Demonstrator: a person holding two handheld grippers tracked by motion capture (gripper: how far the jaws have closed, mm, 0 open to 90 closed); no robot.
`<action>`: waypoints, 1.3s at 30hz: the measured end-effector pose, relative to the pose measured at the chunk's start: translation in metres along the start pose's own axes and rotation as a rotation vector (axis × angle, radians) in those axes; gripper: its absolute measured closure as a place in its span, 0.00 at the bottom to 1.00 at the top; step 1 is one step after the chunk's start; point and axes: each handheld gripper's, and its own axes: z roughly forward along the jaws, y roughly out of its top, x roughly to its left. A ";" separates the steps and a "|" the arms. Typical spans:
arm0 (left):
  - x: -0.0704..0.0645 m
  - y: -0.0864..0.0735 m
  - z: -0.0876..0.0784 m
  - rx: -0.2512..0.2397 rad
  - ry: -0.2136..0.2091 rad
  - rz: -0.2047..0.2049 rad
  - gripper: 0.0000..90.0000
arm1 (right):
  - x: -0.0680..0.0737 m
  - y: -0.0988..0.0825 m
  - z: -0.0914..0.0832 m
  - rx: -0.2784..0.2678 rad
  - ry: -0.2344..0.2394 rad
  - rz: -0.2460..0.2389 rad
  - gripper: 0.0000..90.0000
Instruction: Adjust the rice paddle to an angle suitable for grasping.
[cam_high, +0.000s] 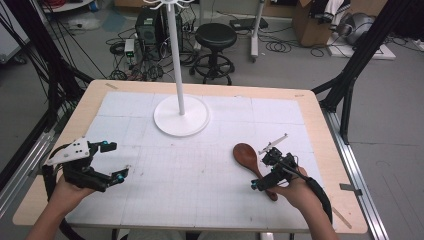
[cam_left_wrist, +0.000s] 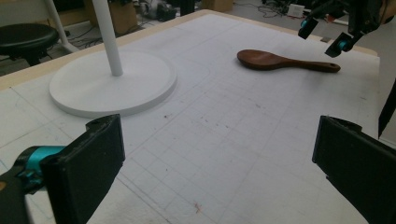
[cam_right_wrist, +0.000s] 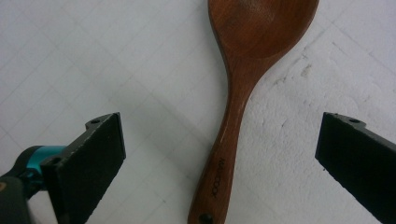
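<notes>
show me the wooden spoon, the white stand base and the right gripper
wooden spoon (cam_right_wrist: 233, 116), right gripper view, on its neck
white stand base (cam_high: 170, 122), high view, on the disc
right gripper (cam_high: 265, 169), high view, between its fingertips

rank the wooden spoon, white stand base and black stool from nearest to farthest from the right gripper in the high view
Measured from the right gripper:
1. Wooden spoon, lying directly under its open jaws, on the table's right side.
2. White stand base, at the table's middle, toward the far edge.
3. Black stool, on the floor past the table.
</notes>
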 end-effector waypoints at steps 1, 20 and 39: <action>0.000 0.000 0.000 0.000 0.000 0.000 0.03 | 0.000 0.000 0.000 0.000 0.000 0.000 0.02; 0.000 -0.001 0.001 0.014 0.005 0.004 0.03 | -0.007 0.020 0.012 0.086 -0.012 0.026 0.22; -0.001 -0.001 0.001 0.019 0.030 0.020 0.03 | -0.007 0.032 0.023 0.168 -0.007 0.077 0.50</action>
